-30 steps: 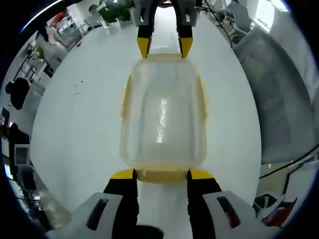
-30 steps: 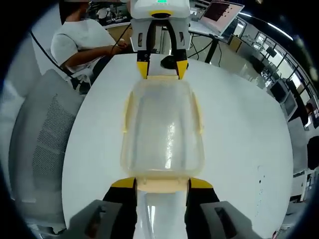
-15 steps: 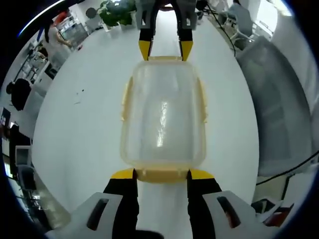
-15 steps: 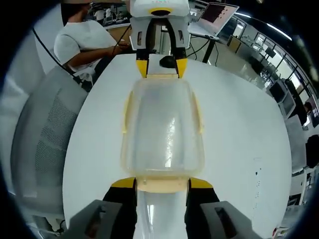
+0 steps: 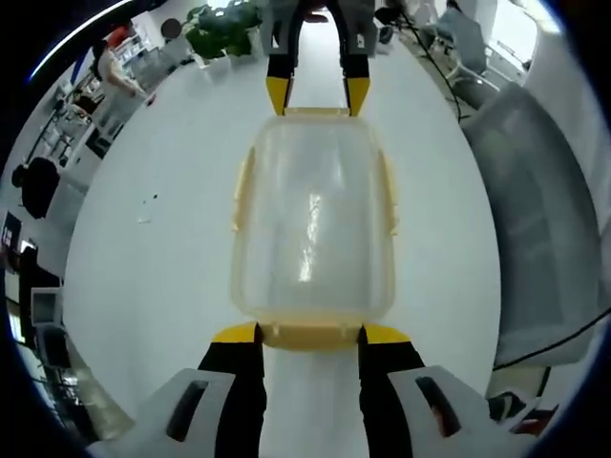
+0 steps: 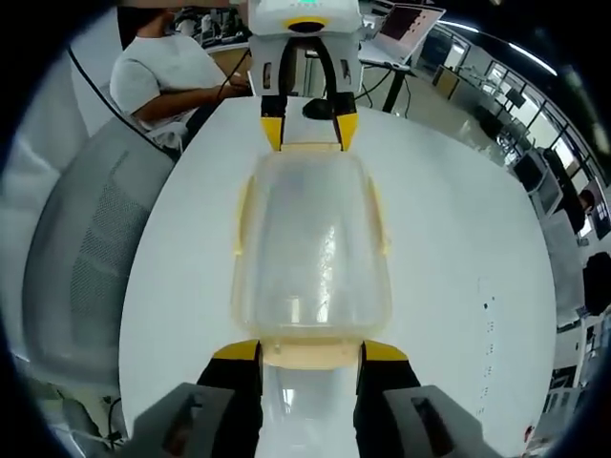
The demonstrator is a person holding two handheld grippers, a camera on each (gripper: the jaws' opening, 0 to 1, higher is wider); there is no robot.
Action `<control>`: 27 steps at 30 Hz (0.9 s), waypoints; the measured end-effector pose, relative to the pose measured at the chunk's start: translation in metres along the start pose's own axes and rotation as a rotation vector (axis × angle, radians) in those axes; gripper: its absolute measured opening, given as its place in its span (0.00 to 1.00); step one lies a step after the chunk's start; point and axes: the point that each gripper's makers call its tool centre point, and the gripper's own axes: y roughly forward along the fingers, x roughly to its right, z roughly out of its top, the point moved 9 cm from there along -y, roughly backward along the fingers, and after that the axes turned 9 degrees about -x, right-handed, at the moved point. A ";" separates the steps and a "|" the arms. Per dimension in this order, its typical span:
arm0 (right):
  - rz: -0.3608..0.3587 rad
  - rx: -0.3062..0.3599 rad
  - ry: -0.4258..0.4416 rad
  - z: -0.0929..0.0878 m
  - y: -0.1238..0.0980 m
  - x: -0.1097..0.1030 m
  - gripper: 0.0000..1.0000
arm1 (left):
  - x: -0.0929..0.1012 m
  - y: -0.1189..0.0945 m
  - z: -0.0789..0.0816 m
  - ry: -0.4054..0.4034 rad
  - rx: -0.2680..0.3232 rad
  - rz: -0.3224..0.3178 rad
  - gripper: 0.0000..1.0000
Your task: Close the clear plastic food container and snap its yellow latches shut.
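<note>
The clear plastic container with its lid on lies lengthwise between my two grippers over the white table. Yellow latches run along its long sides and across its ends. My left gripper is shut on the near end latch, while the right gripper grips the far end. In the right gripper view the same container is seen from the other end: my right gripper is shut on its end latch, and the left gripper is at the far end.
A grey mesh chair stands by the table's edge, also visible as the chair in the right gripper view. A seated person and a laptop are beyond the table. A plant stands further off.
The room behind has shifted in both views while the container stays fixed between the jaws, so both grippers have moved together with it. Neither grip has changed.
</note>
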 end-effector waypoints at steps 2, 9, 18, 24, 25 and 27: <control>0.001 -0.001 -0.001 -0.006 -0.001 0.001 0.34 | 0.000 0.002 0.006 0.001 0.000 0.002 0.36; 0.005 -0.004 0.003 -0.023 -0.001 0.000 0.34 | 0.001 0.007 0.022 -0.002 0.001 -0.001 0.35; 0.010 -0.006 0.000 -0.044 -0.002 0.004 0.34 | 0.003 0.012 0.043 -0.019 0.001 0.005 0.35; 0.017 -0.009 -0.014 -0.056 -0.003 0.008 0.34 | 0.005 0.016 0.054 -0.037 -0.006 0.009 0.35; 0.018 -0.009 -0.015 -0.058 -0.004 0.009 0.34 | 0.005 0.017 0.056 -0.039 -0.006 0.009 0.35; 0.021 -0.008 -0.014 -0.063 -0.004 0.010 0.34 | 0.005 0.018 0.060 -0.042 -0.004 0.011 0.35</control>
